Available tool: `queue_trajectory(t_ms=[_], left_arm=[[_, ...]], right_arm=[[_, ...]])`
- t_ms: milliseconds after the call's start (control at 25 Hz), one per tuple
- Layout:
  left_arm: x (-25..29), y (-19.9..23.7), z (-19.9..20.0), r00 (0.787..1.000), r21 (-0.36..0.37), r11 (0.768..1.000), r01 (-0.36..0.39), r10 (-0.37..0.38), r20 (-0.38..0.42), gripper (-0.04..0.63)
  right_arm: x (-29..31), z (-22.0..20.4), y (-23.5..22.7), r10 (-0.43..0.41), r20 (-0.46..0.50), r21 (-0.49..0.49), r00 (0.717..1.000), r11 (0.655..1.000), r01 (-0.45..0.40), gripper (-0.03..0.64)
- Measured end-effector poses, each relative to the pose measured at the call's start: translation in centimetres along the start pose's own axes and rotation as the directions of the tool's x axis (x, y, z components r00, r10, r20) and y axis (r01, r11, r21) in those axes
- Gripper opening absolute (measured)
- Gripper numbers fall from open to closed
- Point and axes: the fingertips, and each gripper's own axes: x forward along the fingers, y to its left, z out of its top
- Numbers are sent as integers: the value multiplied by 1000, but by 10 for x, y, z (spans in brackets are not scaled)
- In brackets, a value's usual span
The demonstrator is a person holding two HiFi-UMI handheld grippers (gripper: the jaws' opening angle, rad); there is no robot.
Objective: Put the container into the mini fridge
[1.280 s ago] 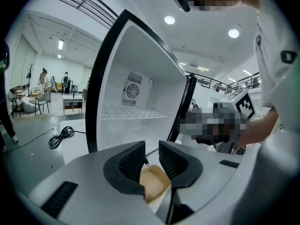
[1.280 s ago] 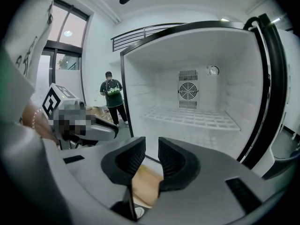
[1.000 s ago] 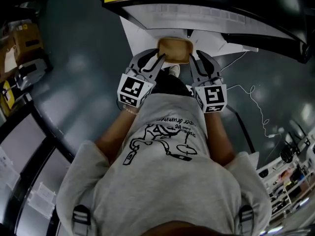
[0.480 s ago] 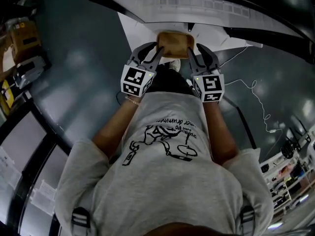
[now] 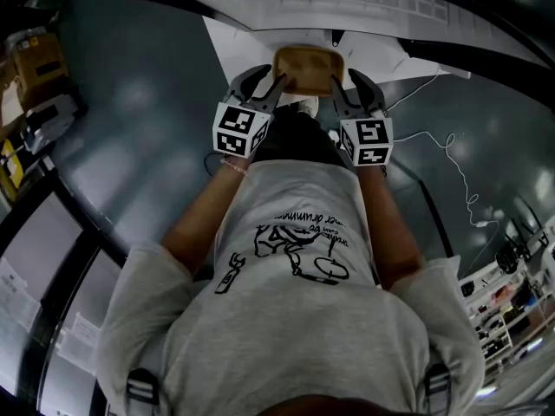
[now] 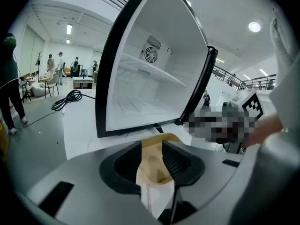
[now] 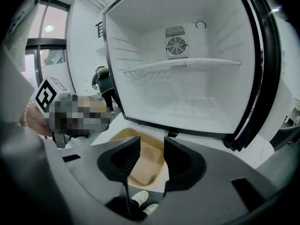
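Note:
A tan container point(image 5: 305, 69) hangs in the air just in front of the open mini fridge point(image 7: 187, 78), above the person's shoes. My left gripper point(image 5: 279, 83) has the container's left rim point(image 6: 152, 165) between its pads, which touch it while the jaws are opening. My right gripper point(image 5: 335, 85) is at the right rim; its jaws are opening too. The container's wall point(image 7: 143, 165) lies against one pad with a gap to the other. The fridge interior is white and bare, with one wire shelf point(image 7: 187, 63).
The fridge door point(image 6: 154, 55) stands swung open on the left. White sheeting point(image 5: 238, 55) lies on the dark floor under the fridge. A white cable point(image 5: 451, 167) trails on the right. Several people and chairs point(image 6: 51, 74) are far off.
Both grippers and the container have moved forward, closer to the fridge opening. The person has leaned further in.

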Motion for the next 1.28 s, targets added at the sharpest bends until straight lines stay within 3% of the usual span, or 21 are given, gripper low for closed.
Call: queue_trajectory(t_ms=[600, 1280], left_arm=[[20, 14, -34, 998, -80, 997, -21, 17, -56, 166], [38, 14, -54, 996, -139, 990, -12, -1, -91, 173]], right_arm=[[23, -44, -16, -20, -70, 69, 997, 997, 25, 175], [39, -63, -17, 4, -95, 128, 995, 992, 8, 179]])
